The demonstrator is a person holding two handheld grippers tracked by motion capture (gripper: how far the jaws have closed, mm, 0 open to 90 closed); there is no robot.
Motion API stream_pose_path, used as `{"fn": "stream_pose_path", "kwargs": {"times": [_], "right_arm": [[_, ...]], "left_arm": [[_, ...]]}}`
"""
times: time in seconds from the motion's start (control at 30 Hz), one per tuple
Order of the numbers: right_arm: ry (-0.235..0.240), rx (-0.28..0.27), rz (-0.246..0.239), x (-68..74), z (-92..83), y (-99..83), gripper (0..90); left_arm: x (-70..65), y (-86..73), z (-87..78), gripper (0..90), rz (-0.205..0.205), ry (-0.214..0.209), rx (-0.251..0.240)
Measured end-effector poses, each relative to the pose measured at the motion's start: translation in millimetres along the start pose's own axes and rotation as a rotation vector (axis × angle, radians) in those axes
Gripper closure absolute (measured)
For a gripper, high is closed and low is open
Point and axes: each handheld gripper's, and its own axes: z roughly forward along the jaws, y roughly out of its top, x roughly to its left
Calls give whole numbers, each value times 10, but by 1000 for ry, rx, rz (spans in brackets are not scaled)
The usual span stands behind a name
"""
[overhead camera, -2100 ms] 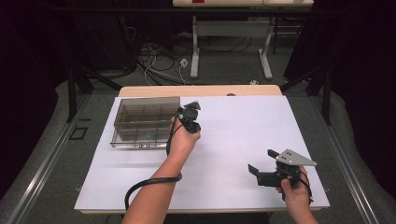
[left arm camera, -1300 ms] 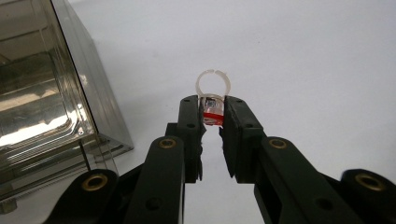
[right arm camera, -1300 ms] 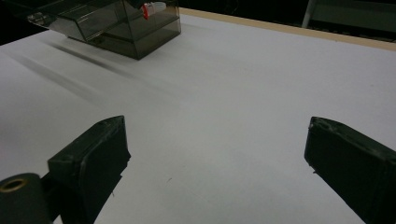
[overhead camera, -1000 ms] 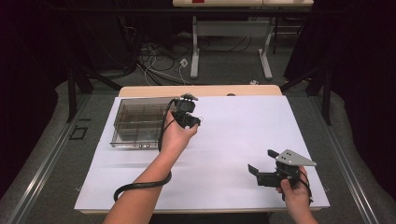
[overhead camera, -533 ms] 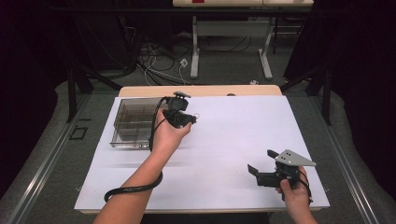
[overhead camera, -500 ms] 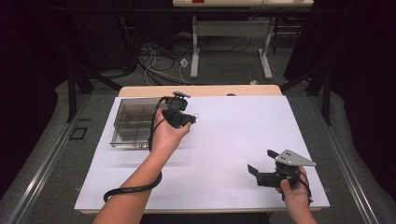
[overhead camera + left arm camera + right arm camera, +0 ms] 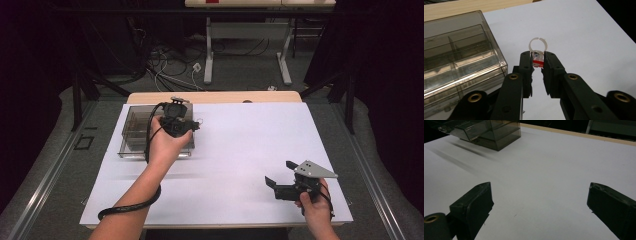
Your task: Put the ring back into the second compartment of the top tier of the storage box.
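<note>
My left gripper (image 7: 538, 58) is shut on a small clear plastic ring (image 7: 537, 45) with a red base, pinched at the very fingertips. In the high view this gripper (image 7: 192, 123) hovers over the right edge of a smoky clear compartment box (image 7: 134, 134), and the ring (image 7: 199, 120) sticks out to the right. The box (image 7: 456, 57) lies just left of the jaws in the left gripper view, its dividers visible inside. My right gripper (image 7: 280, 173) rests low near the table's front right, open. Its jaws (image 7: 541, 195) stand wide apart over bare white surface.
A white sheet (image 7: 250, 145) covers the table; a wooden strip (image 7: 225, 96) shows along the far edge. The box's corner (image 7: 491, 132) appears far off in the right gripper view. A black cable (image 7: 125, 210) trails from the left forearm. Table legs and cords lie on the floor beyond.
The left hand has carried the ring leftward and slightly up, from over the white sheet to the box's right edge. The right hand has stayed put.
</note>
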Motion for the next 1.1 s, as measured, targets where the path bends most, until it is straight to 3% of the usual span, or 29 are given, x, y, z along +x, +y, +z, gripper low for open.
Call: {"fn": "stream_pose_path", "kwargs": {"times": [0.7, 1.1], "right_arm": [[-2, 2, 4, 11, 4, -2, 58], [-3, 1, 3, 15, 6, -3, 58]], "left_arm": [[296, -177, -363, 779, -27, 21, -54], [489, -354, -431, 778, -54, 31, -44]]}}
